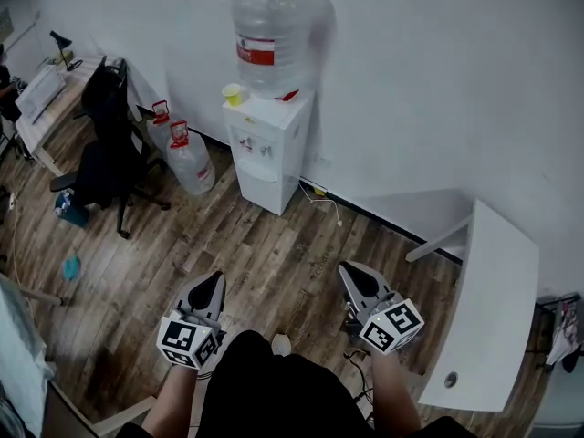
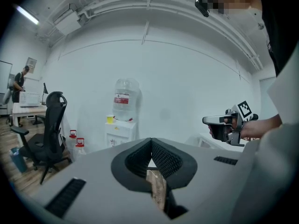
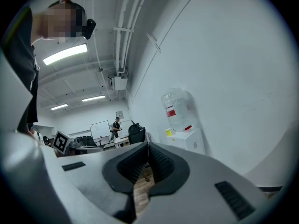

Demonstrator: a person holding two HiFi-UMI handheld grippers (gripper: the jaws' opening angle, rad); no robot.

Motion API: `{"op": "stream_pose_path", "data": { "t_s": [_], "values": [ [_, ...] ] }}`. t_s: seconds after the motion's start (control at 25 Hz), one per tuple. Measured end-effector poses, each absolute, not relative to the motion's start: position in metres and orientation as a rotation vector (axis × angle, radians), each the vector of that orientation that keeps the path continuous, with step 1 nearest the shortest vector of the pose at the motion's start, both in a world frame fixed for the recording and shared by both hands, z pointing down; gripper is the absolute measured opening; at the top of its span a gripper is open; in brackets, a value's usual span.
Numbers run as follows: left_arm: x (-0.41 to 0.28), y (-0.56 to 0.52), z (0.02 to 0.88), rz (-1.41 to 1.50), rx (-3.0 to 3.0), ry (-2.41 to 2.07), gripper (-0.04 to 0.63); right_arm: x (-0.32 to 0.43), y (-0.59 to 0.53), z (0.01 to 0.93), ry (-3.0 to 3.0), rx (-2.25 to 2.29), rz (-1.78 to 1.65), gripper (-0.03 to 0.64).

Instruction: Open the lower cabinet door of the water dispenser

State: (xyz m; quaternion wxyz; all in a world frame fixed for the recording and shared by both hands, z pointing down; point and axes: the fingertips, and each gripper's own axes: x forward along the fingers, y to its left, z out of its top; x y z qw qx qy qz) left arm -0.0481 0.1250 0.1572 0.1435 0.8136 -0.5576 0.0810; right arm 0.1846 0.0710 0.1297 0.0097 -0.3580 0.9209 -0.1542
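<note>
White water dispenser (image 1: pixel 267 144) well apart, lower door (image 1: pixel 258 188) indistinct (left tongs (image 1: pixel 216 278), right tongs (image 1: pixel 347 269) closed, empty)

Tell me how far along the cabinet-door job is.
Done: nothing; the lower cabinet door of the water dispenser looks shut. In hand: the left tool and right tool are both shut, empty, and apart from the dispenser across the wooden floor. Left: approach, grip the door, pull it open.
</note>
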Motion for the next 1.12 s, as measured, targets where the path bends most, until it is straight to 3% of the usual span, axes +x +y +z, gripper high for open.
{"op": "stream_pose_path", "data": {
  "t_s": [0.56,1.12],
  "values": [
    [-0.034,0.055,0.167,0.238,2.39,-1.556,0.014,0.193,0.023,0.146,2.834,-1.165,-0.532,0.023],
    [-0.061,-0.108,0.189,0.323,2.417,-1.396,0.014,0.155,-0.122,0.166,2.787,-1.265,-0.612,0.023]
  ]
}}
